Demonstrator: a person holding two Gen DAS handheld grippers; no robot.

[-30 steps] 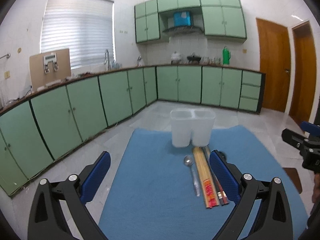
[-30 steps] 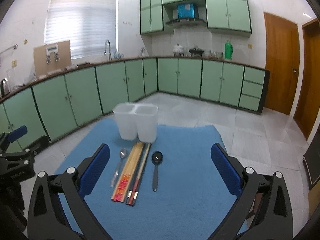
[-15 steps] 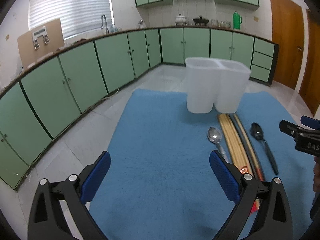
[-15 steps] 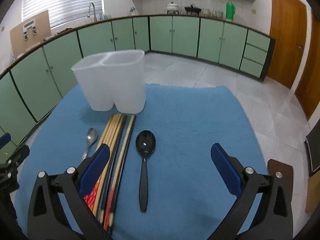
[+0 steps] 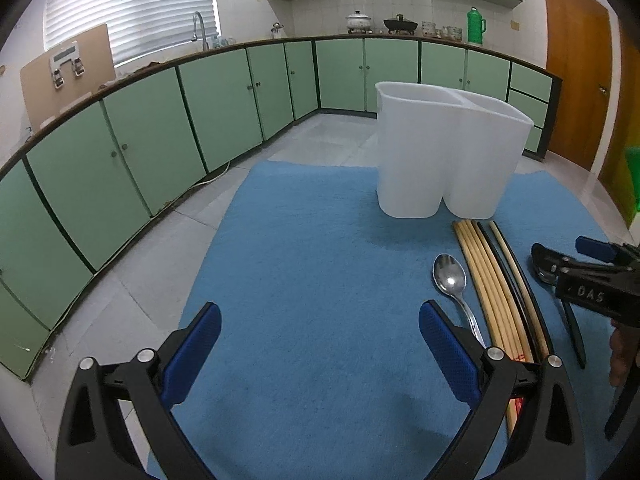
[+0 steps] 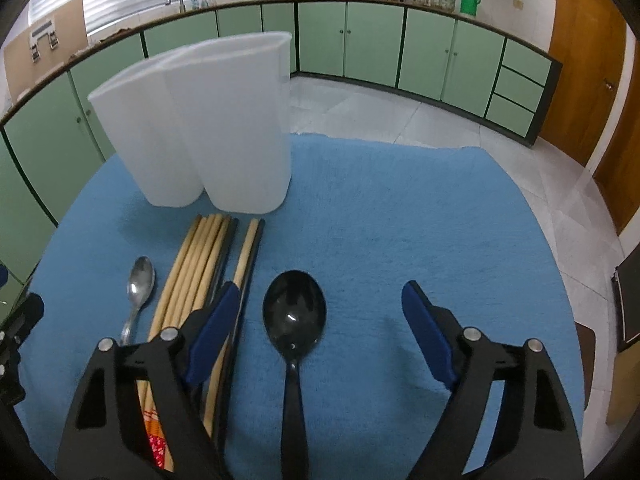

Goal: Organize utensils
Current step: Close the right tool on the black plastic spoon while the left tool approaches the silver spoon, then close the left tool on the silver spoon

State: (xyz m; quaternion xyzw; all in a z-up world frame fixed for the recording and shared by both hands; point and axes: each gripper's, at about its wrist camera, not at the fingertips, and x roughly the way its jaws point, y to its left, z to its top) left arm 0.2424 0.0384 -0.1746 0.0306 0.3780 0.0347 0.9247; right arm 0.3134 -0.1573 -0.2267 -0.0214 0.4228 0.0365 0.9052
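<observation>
In a kitchen lined with green cabinets (image 5: 224, 108), a blue mat (image 6: 400, 216) carries a white two-compartment holder (image 6: 208, 128), chopsticks (image 6: 196, 264), a metal spoon (image 5: 450, 278) and a black spoon (image 6: 294, 316). The right tool (image 6: 316, 336), spread wide, straddles the black spoon. The left tool (image 5: 320, 352), also spread, holds nothing.

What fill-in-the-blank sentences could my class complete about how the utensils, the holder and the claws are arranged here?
1. The black spoon lies between the fingers of the ____ claw.
2. The white holder has ____ compartments.
3. The metal spoon lies directly beside the light ____.
4. Everything rests on a ____ mat.

Missing words: right; two; chopsticks; blue
</observation>
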